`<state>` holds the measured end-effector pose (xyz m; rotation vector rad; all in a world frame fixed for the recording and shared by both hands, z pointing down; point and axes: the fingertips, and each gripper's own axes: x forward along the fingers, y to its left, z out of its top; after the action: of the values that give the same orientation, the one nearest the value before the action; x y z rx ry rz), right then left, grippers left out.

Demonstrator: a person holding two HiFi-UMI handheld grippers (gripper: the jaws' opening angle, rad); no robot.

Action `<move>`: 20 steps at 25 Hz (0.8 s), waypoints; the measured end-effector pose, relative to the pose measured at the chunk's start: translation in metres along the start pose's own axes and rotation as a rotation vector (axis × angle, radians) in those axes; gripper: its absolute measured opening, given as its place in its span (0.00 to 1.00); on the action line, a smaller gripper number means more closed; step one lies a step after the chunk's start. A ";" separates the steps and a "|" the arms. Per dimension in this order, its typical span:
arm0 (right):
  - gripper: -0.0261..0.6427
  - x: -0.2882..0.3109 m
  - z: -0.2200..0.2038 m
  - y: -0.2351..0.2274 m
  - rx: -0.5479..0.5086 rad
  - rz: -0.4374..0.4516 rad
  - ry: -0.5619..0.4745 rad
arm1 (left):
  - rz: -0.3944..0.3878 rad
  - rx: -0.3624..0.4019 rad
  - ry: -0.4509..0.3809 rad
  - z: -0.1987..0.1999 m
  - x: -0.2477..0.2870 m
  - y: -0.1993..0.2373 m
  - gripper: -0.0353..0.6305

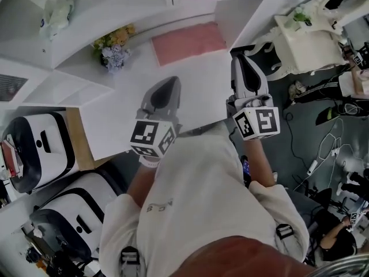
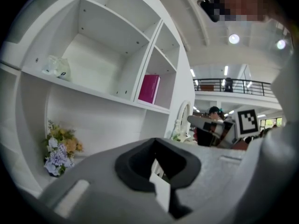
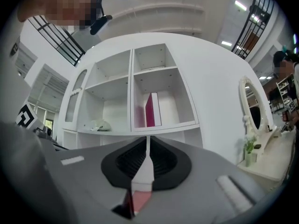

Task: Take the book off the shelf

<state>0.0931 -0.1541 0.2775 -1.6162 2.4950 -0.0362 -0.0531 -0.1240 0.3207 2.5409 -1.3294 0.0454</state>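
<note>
- The magenta book [image 3: 150, 110] is standing upright in the shelf [image 3: 164, 125]. It is sitting in the right-hand compartment of the second row down, close to the divider on that compartment's left. Its long axis is running vertically and a narrow edge is facing out.
- The right tool [image 3: 148, 164] is pointing straight at the shelf, and the book is showing directly above its tip line, well apart from it. Its jaws are pressing together with nothing between them.
- The left tool [image 2: 158, 172] is likewise hanging with its jaws together and empty. In the head view the book is lying ahead of it and off to the right.
- Both tools are hovering over the white tabletop [image 1: 202, 91]. The right one is looking the nearer of the two. It is probably going to need to open, rise and travel forward to straddle the upright book.
</note>
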 end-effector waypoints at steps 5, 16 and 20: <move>0.09 0.021 0.021 0.002 -0.017 0.026 -0.047 | 0.003 0.000 -0.031 0.013 0.008 0.004 0.06; 0.25 0.077 0.070 -0.004 -0.084 0.062 -0.122 | -0.014 0.036 -0.040 0.041 0.031 0.009 0.06; 0.32 0.101 0.080 -0.013 -0.070 0.074 -0.115 | -0.021 0.053 -0.050 0.052 0.034 0.009 0.06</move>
<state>0.0772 -0.2455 0.1873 -1.5038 2.4915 0.1503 -0.0461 -0.1697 0.2779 2.6161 -1.3374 0.0138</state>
